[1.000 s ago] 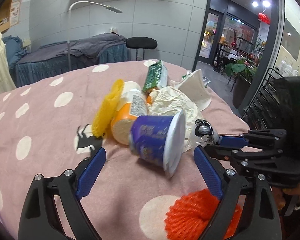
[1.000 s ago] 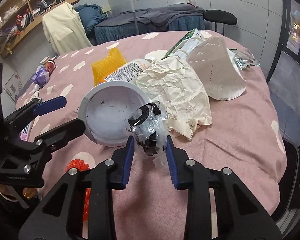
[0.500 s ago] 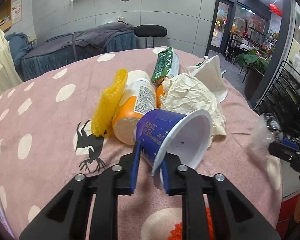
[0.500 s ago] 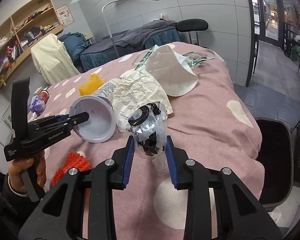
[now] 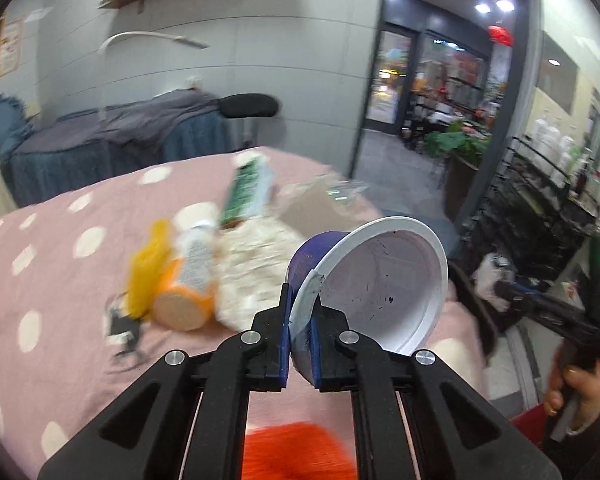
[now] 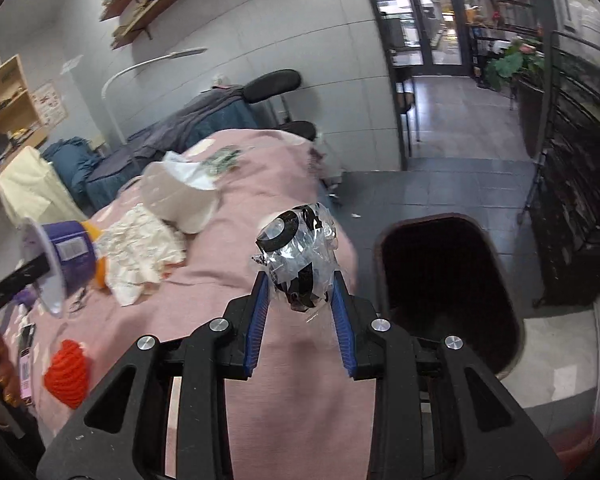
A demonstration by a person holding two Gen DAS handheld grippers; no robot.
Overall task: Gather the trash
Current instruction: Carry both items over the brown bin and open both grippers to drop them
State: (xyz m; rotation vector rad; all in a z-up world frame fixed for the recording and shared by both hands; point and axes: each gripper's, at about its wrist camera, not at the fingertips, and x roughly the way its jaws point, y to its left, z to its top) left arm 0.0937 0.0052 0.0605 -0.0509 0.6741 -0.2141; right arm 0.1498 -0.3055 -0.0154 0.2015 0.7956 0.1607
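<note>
My left gripper (image 5: 301,312) is shut on the rim of a purple paper cup (image 5: 374,280) with a white inside, lifted above the pink dotted bedcover (image 5: 59,264). The cup (image 6: 65,258) also shows at the left of the right wrist view. My right gripper (image 6: 300,300) is shut on a crumpled clear plastic wrapper with black print (image 6: 297,258), held over the bed's edge beside a dark open bin (image 6: 444,292) on the floor. Left on the bed are an orange bottle (image 5: 187,292), a yellow foam net (image 5: 147,268), crumpled paper (image 5: 255,264) and a green packet (image 5: 245,192).
A red foam net (image 6: 67,372) lies near the bed's front edge. A white face mask (image 6: 179,192) sits further back. A black wire rack (image 6: 572,200) stands right of the bin. The other hand (image 5: 576,396) grips its tool at the far right.
The left jaws closed on the cup's rim and lifted it off the bed. The right gripper swung right with the wrapper, from over the trash pile to beside the bin.
</note>
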